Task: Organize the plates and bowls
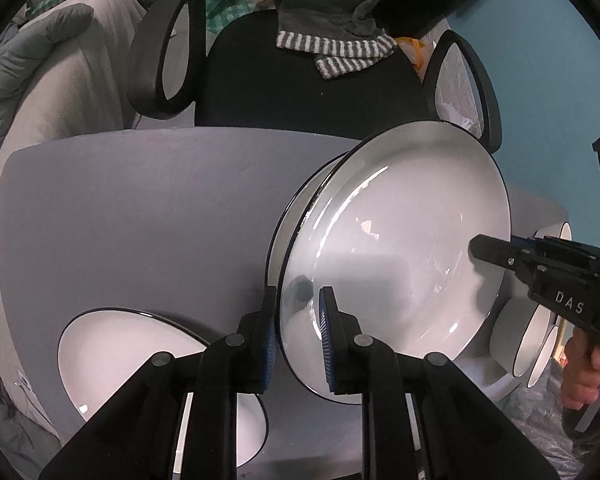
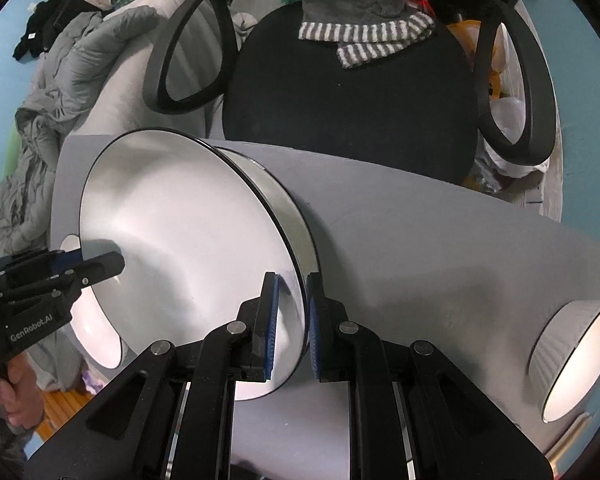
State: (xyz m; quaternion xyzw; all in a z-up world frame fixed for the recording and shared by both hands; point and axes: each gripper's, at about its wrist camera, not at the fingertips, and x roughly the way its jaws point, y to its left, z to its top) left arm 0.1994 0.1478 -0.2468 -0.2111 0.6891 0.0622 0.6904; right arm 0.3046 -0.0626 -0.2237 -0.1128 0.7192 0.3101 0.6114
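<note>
A large white plate with a thin black rim [image 1: 396,248] is held up above the grey table [image 1: 140,220], gripped at opposite edges. My left gripper [image 1: 298,340] is shut on its near edge; its blue pads pinch the rim. My right gripper [image 2: 290,328] is shut on the other edge of the same plate [image 2: 180,256]. Each gripper shows in the other's view, the right one [image 1: 476,246] and the left one [image 2: 120,262]. Another white plate [image 1: 112,364] lies flat on the table below my left gripper.
White ribbed bowls with black rims [image 1: 524,340] lie on their sides at the table's right end; one bowl [image 2: 572,352] shows in the right wrist view. A black office chair [image 1: 300,80] with a striped cloth stands behind the table. Grey bedding [image 2: 60,100] lies left.
</note>
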